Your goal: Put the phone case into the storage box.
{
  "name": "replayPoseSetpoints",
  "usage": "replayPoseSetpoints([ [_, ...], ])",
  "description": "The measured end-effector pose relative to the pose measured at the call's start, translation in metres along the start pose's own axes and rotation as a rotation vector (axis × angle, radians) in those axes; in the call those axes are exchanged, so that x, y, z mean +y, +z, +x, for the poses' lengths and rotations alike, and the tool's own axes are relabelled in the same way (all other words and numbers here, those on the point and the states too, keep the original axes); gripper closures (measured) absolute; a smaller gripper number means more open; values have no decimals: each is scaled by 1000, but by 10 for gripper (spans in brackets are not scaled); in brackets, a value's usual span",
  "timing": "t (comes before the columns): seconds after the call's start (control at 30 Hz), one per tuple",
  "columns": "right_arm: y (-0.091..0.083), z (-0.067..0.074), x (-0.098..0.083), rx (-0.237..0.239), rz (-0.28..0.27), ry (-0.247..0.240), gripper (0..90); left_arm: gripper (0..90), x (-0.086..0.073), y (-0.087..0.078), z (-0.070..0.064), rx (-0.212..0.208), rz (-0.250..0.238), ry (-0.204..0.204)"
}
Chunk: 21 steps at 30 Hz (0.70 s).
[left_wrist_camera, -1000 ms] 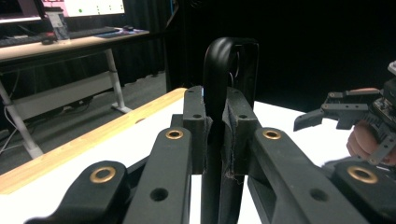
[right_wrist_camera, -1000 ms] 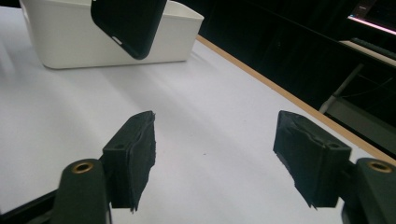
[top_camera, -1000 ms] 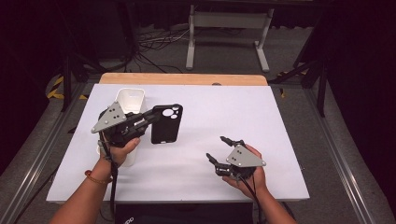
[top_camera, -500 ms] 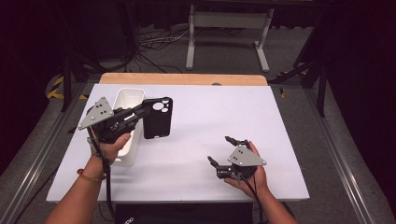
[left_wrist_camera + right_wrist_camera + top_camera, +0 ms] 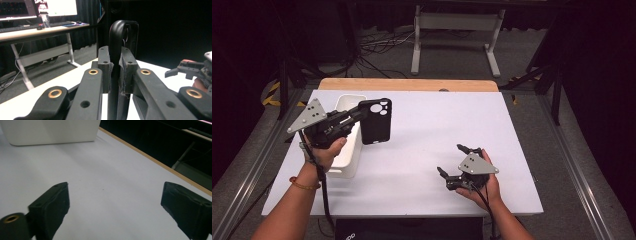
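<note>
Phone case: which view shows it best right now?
High view: the black phone case shows whole, camera cutout up, held by the left gripper beside the white bin. The left gripper view shows just its edge clamped between the pads. The right gripper view looks across the table instead.

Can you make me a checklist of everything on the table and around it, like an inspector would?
Surface: white table with a wooden far edge.
Job's things: black phone case held off the table beside the white bin.
Clutter: nothing seen.
Grippers: left gripper shut on the phone case's edge; right gripper open, nothing between its jaws, which have just been opening.
Cables: a black cable trails from the left gripper.
Surroundings: dark room, grey stand, floor wires.
</note>
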State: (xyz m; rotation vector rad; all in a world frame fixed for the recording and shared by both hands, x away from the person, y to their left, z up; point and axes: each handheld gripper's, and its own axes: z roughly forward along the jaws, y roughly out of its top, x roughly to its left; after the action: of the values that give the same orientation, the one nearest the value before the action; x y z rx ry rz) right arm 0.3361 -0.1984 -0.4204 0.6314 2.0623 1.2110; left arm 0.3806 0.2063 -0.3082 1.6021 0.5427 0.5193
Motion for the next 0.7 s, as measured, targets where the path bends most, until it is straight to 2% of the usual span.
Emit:
replayPoseSetpoints([
  [0.03,0,0,0,-4,2,0,80,818,2,-3,1,5,-17,0],
  [0.1,0,-1,0,0,-4,9,80,818,4,-7,3,9,-15,12],
  [0.2,2,1,0,-12,15,-24,81,818,5,-12,6,19,-17,10],
  [0.27,2,2,0,-9,15,-26,84,818,6,-13,9,20,-10,8],
  [0.3,1,3,1,-11,13,-27,85,818,6,-13,9,28,-23,8],
  [0.43,2,2,1,-18,14,-29,89,818,10,-18,12,39,-14,32],
  [0.63,4,4,1,-11,25,-37,92,818,11,-24,20,59,-13,28],
  [0.7,3,3,2,-8,15,-17,94,818,15,-26,25,70,-10,34],
])
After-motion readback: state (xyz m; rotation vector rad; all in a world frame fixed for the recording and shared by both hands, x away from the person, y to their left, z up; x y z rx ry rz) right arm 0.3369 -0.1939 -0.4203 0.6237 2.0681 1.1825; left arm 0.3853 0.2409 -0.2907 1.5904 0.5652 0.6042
